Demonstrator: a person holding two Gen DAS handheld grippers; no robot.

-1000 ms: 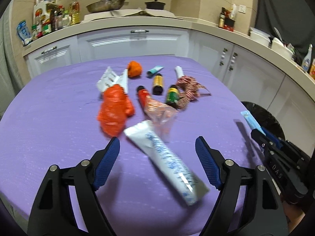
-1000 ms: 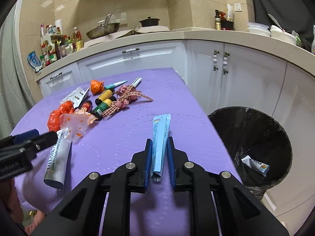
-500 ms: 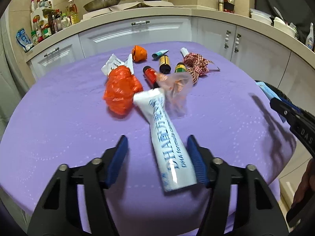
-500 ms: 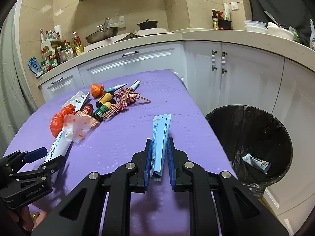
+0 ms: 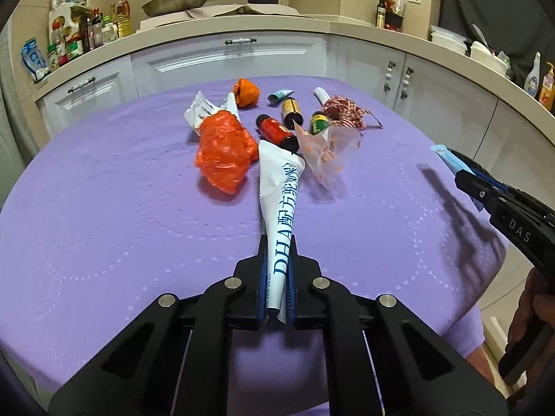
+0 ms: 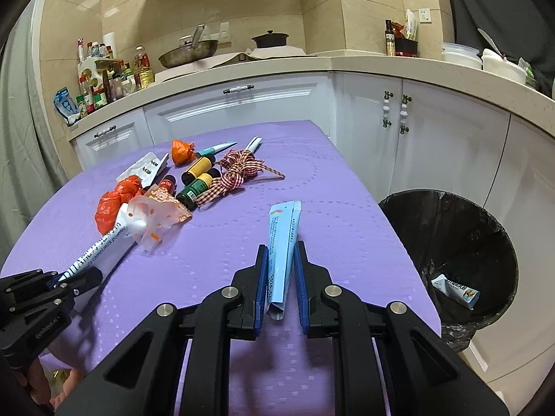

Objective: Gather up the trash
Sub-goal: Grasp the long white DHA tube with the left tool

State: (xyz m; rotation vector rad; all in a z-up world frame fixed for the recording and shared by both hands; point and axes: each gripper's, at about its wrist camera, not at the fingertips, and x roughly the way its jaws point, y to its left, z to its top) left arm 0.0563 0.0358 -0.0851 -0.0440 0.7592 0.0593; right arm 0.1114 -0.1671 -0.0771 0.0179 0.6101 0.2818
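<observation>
My left gripper [image 5: 276,242] is shut on the near end of a white "DHA" sachet [image 5: 282,194] that lies on the purple table; it also shows at the left of the right wrist view [image 6: 104,248]. My right gripper [image 6: 281,253] holds a light blue sachet [image 6: 281,239] between its pads, jaws a little apart, over the table's right part; it shows at the right of the left wrist view [image 5: 451,161]. A black-lined bin [image 6: 461,228] stands on the floor to the right with a small packet [image 6: 456,289] inside.
More trash lies further back: an orange bag [image 5: 223,150], a clear spotted wrapper [image 5: 327,152], three small bottles [image 5: 275,131], a checked ribbon [image 5: 343,112], a small orange wad [image 5: 246,92], a white wrapper [image 5: 199,112]. White cabinets [image 5: 236,59] and a cluttered counter stand behind.
My left gripper moved forward over the white sachet and closed on its near end. My right gripper's jaws have loosened a little around the blue sachet.
</observation>
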